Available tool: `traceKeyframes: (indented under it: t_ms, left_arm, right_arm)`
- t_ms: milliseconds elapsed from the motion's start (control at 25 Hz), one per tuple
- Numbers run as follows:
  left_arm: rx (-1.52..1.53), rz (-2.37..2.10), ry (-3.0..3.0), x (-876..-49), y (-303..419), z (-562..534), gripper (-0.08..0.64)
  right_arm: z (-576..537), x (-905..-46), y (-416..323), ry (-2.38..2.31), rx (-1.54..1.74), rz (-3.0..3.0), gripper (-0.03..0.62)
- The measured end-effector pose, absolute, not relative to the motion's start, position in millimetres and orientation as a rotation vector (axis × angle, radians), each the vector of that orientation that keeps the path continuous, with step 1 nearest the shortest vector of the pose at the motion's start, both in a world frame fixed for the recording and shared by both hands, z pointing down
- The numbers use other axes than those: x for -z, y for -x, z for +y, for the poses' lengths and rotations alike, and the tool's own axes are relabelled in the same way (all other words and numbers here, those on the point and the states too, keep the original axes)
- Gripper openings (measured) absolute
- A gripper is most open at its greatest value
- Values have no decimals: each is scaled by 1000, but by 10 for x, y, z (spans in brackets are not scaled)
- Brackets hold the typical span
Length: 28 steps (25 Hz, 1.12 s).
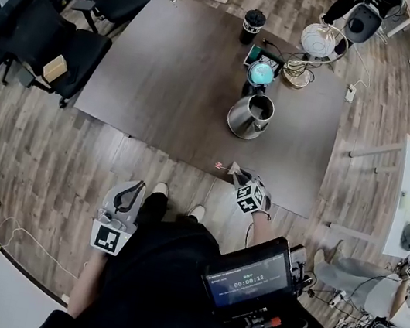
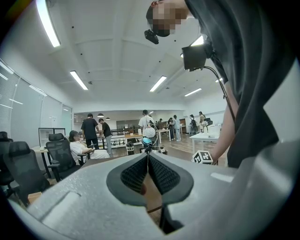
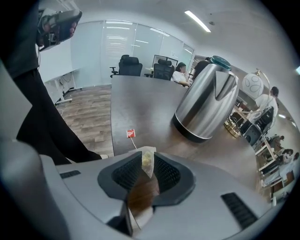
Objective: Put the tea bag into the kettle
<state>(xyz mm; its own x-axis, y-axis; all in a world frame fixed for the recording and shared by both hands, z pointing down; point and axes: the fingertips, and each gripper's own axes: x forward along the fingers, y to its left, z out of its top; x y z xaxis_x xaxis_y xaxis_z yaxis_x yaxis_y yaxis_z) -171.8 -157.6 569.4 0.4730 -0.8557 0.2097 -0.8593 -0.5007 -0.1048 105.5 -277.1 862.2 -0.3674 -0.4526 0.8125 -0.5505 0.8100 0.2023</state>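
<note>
Head view: the right gripper point(image 1: 238, 175), clamped on the tea bag point(image 3: 146, 158), hovers at the table's point(image 1: 173, 75) near edge, tag point(image 3: 131, 133) trailing on its string. The kettle point(image 1: 250, 116) stands farther in, mouth apparently open. It is best approached high, releasing squarely above the rim. Bare tabletop between leaves room; a cup point(image 1: 253, 23) and cables point(image 1: 298, 72) lie beyond. The left gripper point(image 2: 148, 161), clenched empty, hangs at the left.

The only thing you can read is the timer on the screen point(image 1: 245, 282) at your chest, which seems to say 00:00:12 (the digits are small). The red tag point(image 3: 131, 133) and the label on the cup point(image 1: 253, 25) are too fine to make out.
</note>
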Motion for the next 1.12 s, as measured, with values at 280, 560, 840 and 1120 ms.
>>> traceKeyframes:
  t_ms: [280, 560, 840, 1120]
  left_arm:
    - [-362, -1570, -2672, -5683, 1741, -1535, 0]
    - [-357, -1566, -2686, -5696, 1727, -1489, 0]
    - [-332, -1526, -2712, -5690, 1663, -1493, 0]
    - [-282, -1435, -2781, -5674, 1566, -1583, 0]
  right_arm:
    - [-2765, -8732, -1161, -823, -223, -1964, 78]
    - [-2735, -8718, -1201, -883, -242, -1949, 12]
    - [-2713, -8516, -1167, -951, -271, -1996, 9]
    - [-2836, -8018, -1008, -1114, -258, -2121, 9]
